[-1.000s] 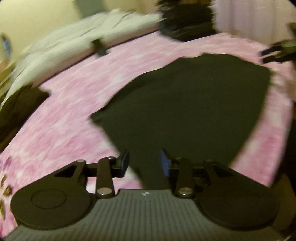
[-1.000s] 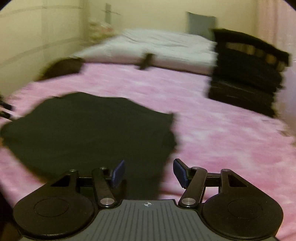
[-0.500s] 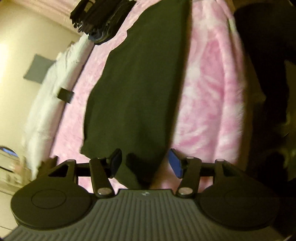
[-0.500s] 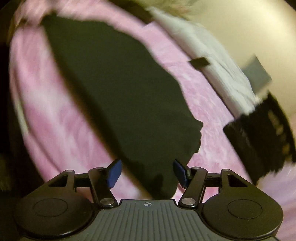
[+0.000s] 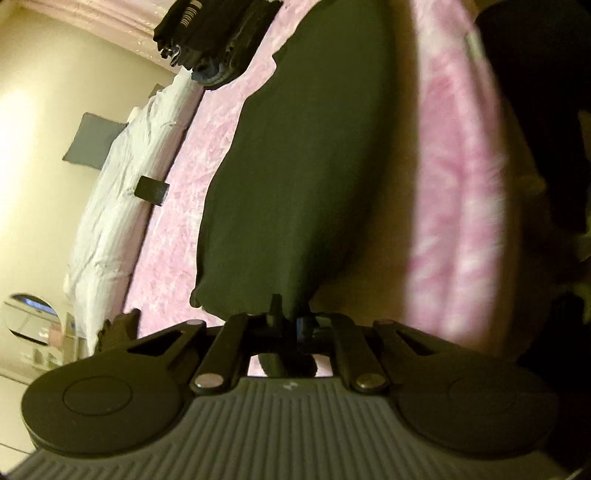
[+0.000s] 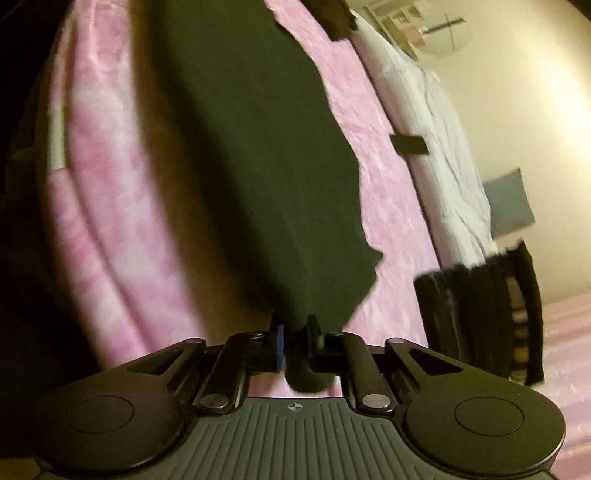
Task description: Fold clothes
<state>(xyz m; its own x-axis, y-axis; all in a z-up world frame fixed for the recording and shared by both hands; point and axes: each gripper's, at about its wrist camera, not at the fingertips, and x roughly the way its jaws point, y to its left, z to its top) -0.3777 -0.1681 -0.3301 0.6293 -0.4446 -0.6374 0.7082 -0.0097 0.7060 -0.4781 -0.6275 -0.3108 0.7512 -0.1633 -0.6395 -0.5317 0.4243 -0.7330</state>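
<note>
A black garment (image 5: pixel 303 155) lies spread on the pink bedcover (image 5: pixel 454 177) and stretches away from both cameras. My left gripper (image 5: pixel 290 319) is shut on the garment's near edge, with cloth bunched between its pads. In the right wrist view the same black garment (image 6: pixel 266 155) runs up the frame, and my right gripper (image 6: pixel 297 338) is shut on its near corner, a fold of cloth hanging below the fingers. Both views are rolled sideways.
A stack of dark folded clothes (image 5: pixel 214 33) sits on the pink cover beyond the garment, seen also as a dark stack (image 6: pixel 480 310) at the right. A white duvet (image 5: pixel 122 177) lines the far side by the wall. A small black object (image 5: pixel 151 190) lies at its edge.
Both grippers went from open over the garment to shut on its near edge. Both cameras rolled sideways during the last second and moved closer to the cloth.
</note>
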